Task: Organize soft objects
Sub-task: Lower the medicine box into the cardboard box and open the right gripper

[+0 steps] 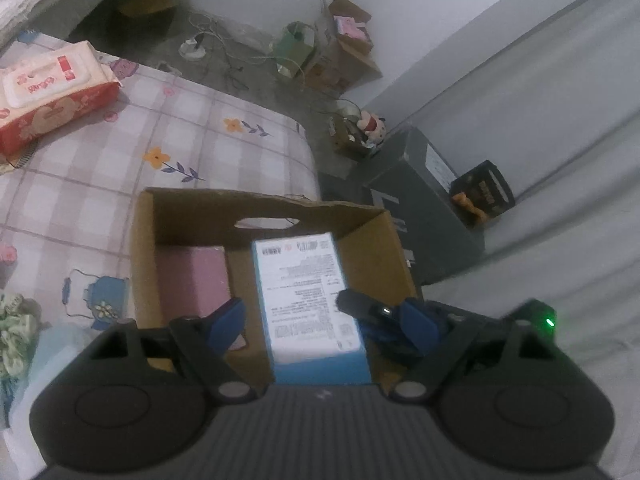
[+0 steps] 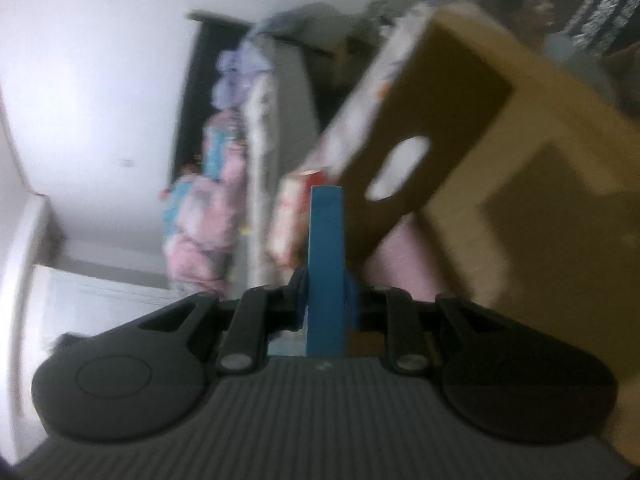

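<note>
Two grippers are seen over an open cardboard box [image 1: 264, 216] that rests on a bed covered by a checked, flowered sheet [image 1: 192, 120]. In the left wrist view the left gripper [image 1: 324, 320] is spread wide, its blue pads apart on either side of a blue-edged pack with a white printed label [image 1: 308, 292]; no pad is seen pressing on it. The pack is pinched by the right gripper [image 2: 326, 300], whose fingers are pressed against its narrow blue edge in the right wrist view, where the pack stands upright just in front of the box wall with the oval hand hole [image 2: 400, 168]. A pink pack [image 1: 192, 280] lies in the left part of the box. Far to the left on the bed a red and white wipes pack [image 1: 48, 92] is seen, well apart from both grippers.
</note>
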{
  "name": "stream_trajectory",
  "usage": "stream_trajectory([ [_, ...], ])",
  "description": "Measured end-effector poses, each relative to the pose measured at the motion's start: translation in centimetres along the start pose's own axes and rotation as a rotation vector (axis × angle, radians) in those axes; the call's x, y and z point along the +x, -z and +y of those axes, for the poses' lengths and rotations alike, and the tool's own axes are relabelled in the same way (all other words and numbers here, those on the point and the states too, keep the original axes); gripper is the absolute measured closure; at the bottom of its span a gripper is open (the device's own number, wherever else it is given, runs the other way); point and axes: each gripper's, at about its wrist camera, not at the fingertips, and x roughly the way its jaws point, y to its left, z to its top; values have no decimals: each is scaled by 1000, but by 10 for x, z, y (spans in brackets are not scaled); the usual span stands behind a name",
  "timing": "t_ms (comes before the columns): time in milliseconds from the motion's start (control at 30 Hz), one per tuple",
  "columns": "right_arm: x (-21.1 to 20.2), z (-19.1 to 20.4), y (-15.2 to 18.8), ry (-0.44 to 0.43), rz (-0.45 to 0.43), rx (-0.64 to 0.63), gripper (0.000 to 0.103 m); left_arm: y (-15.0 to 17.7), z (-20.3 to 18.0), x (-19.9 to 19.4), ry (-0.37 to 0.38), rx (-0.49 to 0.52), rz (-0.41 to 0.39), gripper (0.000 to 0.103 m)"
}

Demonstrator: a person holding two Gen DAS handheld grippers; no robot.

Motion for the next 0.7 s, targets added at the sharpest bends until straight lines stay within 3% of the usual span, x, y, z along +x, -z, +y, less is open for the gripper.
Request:
stream_trajectory([
  [167,30,-23,-25,153,21,-38,84,-4,13,-21,-32,21,-37,17],
  [700,96,-29,-36,392,79,-235,75,23,60,-78,-140,82,-79,17],
])
